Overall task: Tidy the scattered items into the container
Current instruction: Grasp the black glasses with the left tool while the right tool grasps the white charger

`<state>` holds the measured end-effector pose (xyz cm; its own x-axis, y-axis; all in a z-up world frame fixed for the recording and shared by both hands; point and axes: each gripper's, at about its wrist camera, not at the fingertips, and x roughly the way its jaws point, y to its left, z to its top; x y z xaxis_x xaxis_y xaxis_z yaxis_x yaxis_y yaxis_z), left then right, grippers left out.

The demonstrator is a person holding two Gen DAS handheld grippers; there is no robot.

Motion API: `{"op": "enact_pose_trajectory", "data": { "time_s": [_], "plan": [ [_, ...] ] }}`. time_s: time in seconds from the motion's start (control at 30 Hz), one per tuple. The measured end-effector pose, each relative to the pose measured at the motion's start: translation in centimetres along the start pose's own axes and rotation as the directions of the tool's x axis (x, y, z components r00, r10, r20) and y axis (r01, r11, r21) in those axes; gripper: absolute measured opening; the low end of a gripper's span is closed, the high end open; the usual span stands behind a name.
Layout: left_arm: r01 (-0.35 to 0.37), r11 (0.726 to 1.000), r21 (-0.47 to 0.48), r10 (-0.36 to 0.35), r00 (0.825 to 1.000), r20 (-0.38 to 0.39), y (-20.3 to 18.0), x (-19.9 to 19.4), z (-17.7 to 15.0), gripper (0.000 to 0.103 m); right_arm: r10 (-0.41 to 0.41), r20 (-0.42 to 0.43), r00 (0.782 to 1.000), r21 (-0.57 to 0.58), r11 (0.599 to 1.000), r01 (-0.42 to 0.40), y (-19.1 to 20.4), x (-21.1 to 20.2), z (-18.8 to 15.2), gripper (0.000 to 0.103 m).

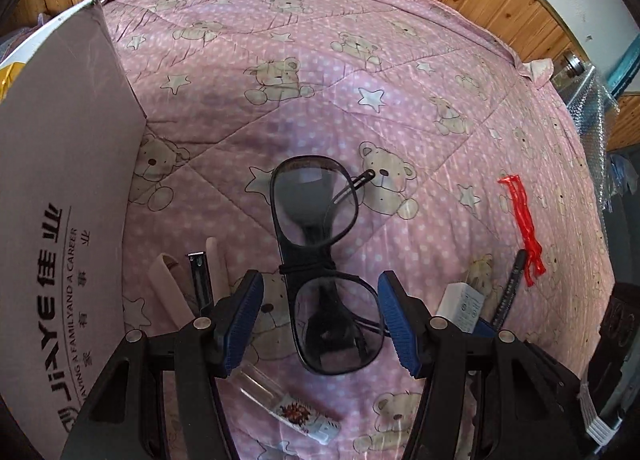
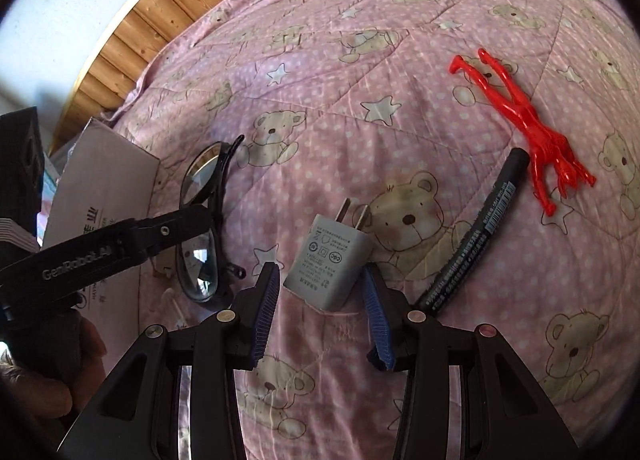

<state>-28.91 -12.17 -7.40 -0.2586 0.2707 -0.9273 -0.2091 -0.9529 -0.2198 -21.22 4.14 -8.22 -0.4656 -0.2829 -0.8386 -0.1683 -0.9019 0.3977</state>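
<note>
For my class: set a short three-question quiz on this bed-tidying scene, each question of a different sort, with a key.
1. True or false: the left gripper is shut on the glasses.
2. Multiple choice: which item lies between the open fingers of the right gripper? A) black marker B) grey plug adapter C) red toy figure
3. Fill in: the cardboard box stands to the ____ of the glasses in the left wrist view.

Key: 1 false, it is open around them; 2 B; 3 left.
</note>
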Motion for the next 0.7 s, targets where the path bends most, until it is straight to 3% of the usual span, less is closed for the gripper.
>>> {"op": "enact_pose_trajectory", "data": {
  "time_s": [0.1, 0.23, 0.27, 0.37, 0.7],
  "plan": [
    [0.027, 0.999, -0.032, -0.027, 1.0, -0.005, 0.5, 1.1, 0.6, 0.064, -0.027, 0.009, 1.0, -0.025, 0.999, 0.027, 0.5, 0.3, 0.5, 0.047],
    [-0.007, 1.0, 0.006, 0.007, 1.0, 0.016, 0.0, 1.9, 0.9, 0.064, -0.058, 0.026, 0.998, -0.059, 0.996, 0.06, 1.0, 0.7, 0.9, 0.046],
    [-0.012, 1.0, 0.023, 0.012, 1.0, 0.021, -0.2, 2.0, 0.9, 0.064, -0.071, 0.03, 0.997, -0.075, 0.995, 0.073, 1.1, 0.8, 0.9, 0.041],
    [0.004, 1.0, 0.018, -0.005, 0.999, 0.051, 0.2, 1.5, 0.9, 0.04, -0.072, 0.035, 0.997, -0.108, 0.991, 0.076, 1.0, 0.7, 0.8, 0.034],
    [0.042, 0.999, 0.031, -0.045, 0.995, 0.088, 0.3, -0.8, 0.1, 0.036, -0.024, 0.06, 0.998, -0.111, 0.993, 0.031, 1.2, -1.2, 0.0, 0.034]
  ]
}}
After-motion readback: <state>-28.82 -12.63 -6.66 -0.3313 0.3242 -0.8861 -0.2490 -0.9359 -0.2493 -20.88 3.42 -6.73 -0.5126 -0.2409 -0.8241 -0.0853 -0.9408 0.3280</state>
